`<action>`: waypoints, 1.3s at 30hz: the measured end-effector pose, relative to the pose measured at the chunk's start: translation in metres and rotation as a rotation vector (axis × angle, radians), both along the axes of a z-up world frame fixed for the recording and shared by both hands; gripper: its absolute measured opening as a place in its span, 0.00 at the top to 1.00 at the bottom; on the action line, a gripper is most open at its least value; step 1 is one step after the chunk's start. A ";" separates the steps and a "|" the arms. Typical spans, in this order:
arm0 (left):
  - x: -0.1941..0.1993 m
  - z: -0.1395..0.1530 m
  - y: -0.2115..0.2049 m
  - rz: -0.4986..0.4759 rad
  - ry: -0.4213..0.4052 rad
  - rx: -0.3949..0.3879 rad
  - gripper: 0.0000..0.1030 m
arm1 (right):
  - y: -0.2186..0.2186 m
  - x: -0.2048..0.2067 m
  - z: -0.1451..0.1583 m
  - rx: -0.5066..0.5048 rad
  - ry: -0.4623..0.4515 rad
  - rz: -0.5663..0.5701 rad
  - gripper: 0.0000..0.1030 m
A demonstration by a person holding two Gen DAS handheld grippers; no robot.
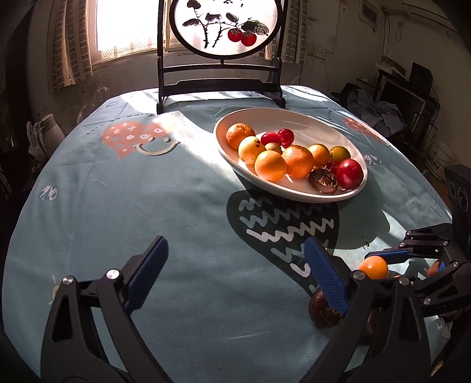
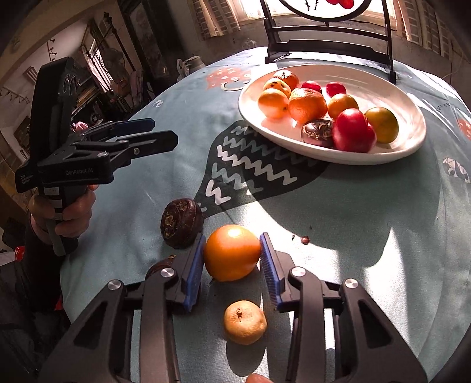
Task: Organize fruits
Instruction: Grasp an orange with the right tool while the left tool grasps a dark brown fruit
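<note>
Orange fruit between the right tongs on a sunlit desk

The orange [image 2: 232, 252] sits on the desk's blue patterned cloth [image 2: 368, 224], near the white dish [image 2: 412, 117] of fruit; the right tongs [image 2: 232, 259] are clenched on it, pads touching both sides. A dark fruit [image 2: 181, 223] lies just left. The left tongs [image 1: 235, 274], released wide, hover level over the cloth. Behind stands a painted round screen [image 1: 225, 26] before a bright window [image 1: 123, 26].

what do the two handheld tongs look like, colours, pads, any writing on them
Both tongs, left and right, have black skeletal plastic arms with triangular cut-outs and silver round pivot bolts. The fingertips carry ribbed blue pads. Seen from the right wrist view, the left unit has a black pistol-style handle with white "GenRobot.AI" lettering and a small white label beside it. No cables are visible. The hand gripping it is bare.
</note>
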State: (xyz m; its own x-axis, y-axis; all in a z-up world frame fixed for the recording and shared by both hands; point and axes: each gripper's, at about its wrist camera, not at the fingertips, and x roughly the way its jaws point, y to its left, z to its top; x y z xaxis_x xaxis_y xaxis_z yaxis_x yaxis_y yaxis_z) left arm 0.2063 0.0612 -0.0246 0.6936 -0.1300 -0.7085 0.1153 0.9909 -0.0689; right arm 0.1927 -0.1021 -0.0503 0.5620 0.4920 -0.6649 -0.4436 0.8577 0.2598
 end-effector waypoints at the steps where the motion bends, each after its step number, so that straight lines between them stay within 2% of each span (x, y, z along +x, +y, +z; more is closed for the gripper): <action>1: 0.000 -0.001 -0.001 -0.024 0.011 -0.013 0.07 | -0.002 0.001 0.001 0.004 -0.003 -0.011 0.62; 6: -0.007 -0.011 -0.020 -0.232 0.101 -0.102 0.10 | -0.011 0.001 0.003 0.025 -0.012 -0.049 0.62; 8: -0.011 -0.014 -0.030 -0.280 0.113 -0.078 0.17 | -0.012 0.000 0.003 0.028 -0.016 -0.052 0.62; 10: -0.014 -0.020 -0.039 -0.318 0.135 -0.054 0.31 | -0.013 -0.001 0.004 0.033 -0.020 -0.053 0.62; 11: -0.015 -0.023 -0.042 -0.337 0.146 -0.046 0.35 | -0.013 -0.001 0.004 0.036 -0.021 -0.053 0.62; 14: -0.020 -0.024 -0.049 -0.388 0.146 -0.026 0.41 | -0.015 -0.003 0.006 0.048 -0.025 -0.060 0.62; 17: -0.026 -0.026 -0.054 -0.427 0.147 0.005 0.42 | -0.018 -0.003 0.007 0.058 -0.028 -0.069 0.62; 21: -0.027 -0.035 -0.062 -0.437 0.172 0.057 0.47 | -0.018 -0.003 0.007 0.057 -0.026 -0.073 0.62; 29: -0.027 -0.035 -0.062 -0.438 0.166 0.044 0.52 | -0.018 -0.004 0.007 0.051 -0.034 -0.081 0.62; 32: -0.026 -0.034 -0.061 -0.436 0.167 0.033 0.58 | -0.018 -0.004 0.008 0.050 -0.037 -0.083 0.62; 39: -0.026 -0.034 -0.060 -0.424 0.168 0.018 0.58 | -0.019 -0.006 0.010 0.050 -0.048 -0.089 0.62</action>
